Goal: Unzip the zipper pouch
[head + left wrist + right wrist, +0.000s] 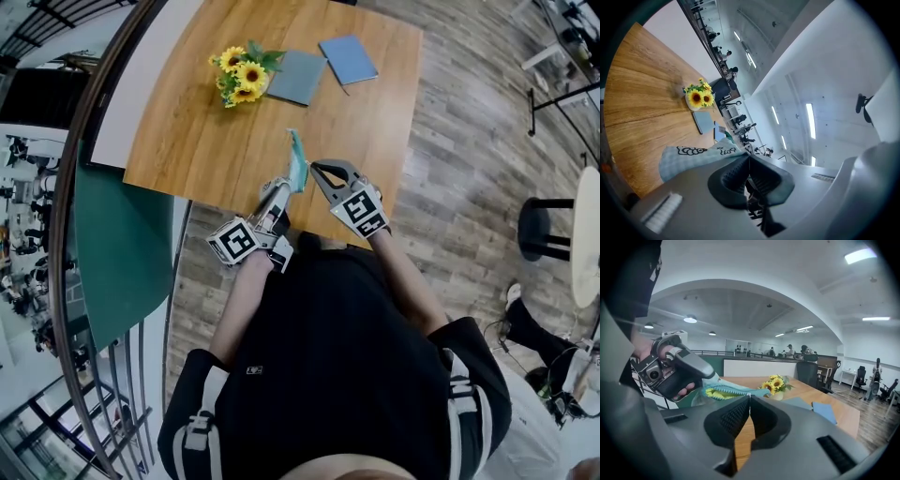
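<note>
A pale green checked pouch with a teal zipper is held just above the wooden table, near its front edge. My left gripper is shut on the pouch's near end; in the left gripper view the cloth with black doodles comes out of the closed jaws. My right gripper is shut at the zipper line. In the right gripper view its closed tips meet the zipper pull, and left of them the zipper gapes, showing yellow lining. The left gripper shows there too.
A small pot of sunflowers stands at the back of the table, with a grey notebook and a blue notebook beside it. A black stool stands on the floor to the right. A curved railing runs along the left.
</note>
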Motion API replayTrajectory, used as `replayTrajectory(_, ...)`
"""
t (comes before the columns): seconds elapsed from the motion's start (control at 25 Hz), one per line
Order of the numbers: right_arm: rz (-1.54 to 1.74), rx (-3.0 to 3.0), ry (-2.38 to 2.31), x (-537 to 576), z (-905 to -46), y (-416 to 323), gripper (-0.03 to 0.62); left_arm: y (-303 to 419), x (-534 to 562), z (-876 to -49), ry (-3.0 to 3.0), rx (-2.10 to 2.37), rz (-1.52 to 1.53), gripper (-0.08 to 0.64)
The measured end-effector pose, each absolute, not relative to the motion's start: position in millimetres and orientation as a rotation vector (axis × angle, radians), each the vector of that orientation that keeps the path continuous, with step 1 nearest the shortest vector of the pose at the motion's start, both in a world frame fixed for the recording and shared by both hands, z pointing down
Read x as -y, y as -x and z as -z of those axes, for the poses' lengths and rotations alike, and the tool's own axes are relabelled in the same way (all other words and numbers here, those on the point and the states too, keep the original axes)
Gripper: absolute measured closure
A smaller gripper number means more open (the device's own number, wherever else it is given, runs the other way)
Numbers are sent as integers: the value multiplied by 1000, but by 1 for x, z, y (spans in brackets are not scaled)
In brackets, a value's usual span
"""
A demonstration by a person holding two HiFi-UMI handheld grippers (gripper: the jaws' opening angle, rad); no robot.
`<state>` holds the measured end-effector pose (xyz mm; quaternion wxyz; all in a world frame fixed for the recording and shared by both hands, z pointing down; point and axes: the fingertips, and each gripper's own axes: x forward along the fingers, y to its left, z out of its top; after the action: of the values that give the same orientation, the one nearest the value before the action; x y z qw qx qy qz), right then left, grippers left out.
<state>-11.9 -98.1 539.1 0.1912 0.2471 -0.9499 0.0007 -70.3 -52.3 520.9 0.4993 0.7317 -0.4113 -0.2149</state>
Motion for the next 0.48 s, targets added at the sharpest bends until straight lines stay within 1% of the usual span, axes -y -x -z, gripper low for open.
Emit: replayTrajectory(0.48, -22, 2659, -768, 122, -536, 8, 583, 74, 48, -509, -1853, 947, 481, 558)
